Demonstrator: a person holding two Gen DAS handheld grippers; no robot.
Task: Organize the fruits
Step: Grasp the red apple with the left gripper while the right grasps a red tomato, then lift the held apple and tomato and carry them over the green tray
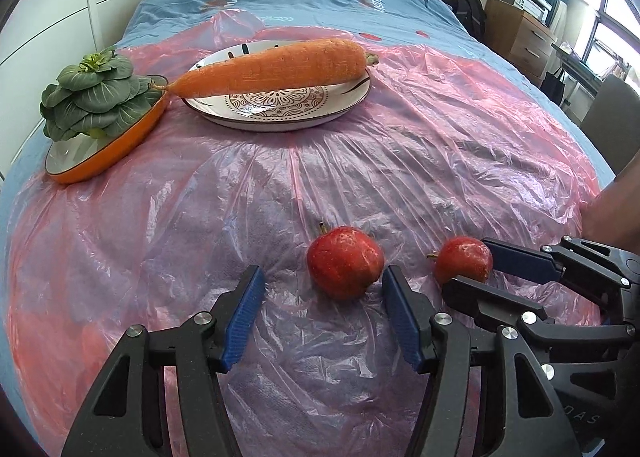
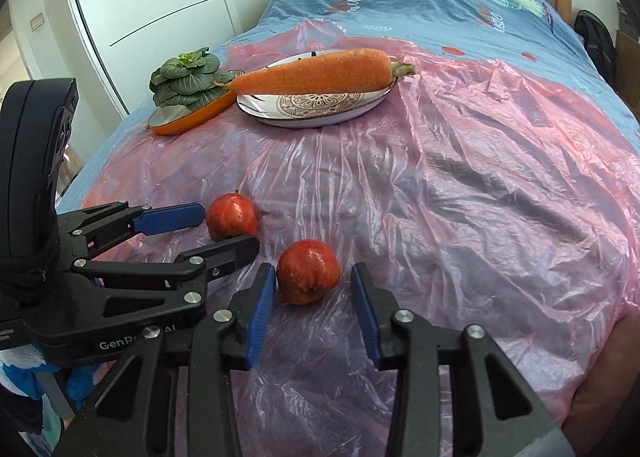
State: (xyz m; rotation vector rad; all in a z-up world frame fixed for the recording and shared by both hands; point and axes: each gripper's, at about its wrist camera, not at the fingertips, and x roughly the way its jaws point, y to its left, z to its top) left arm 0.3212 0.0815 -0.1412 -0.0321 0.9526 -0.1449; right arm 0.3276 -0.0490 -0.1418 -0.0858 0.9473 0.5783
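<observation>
While both fruits lie loose on the pink plastic sheet [image 1: 400, 161]:
Left gripper [image 1: 324, 311]: spread wide around near round red fruit [image 1: 345, 261].
Right gripper [image 2: 314, 295]: spread wide around second red fruit [image 2: 308, 271].
Plates: patterned white plate [image 1: 344, 101] bears long orange carrot [image 1: 276, 67]; orange dish [image 1: 112, 149] bears leafy greens [image 1: 94, 93].
Progress: no fruit lifted yet.

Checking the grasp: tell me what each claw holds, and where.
Nothing is held. Left claw and right claw are open, each around its own red fruit, unclamped.
</observation>
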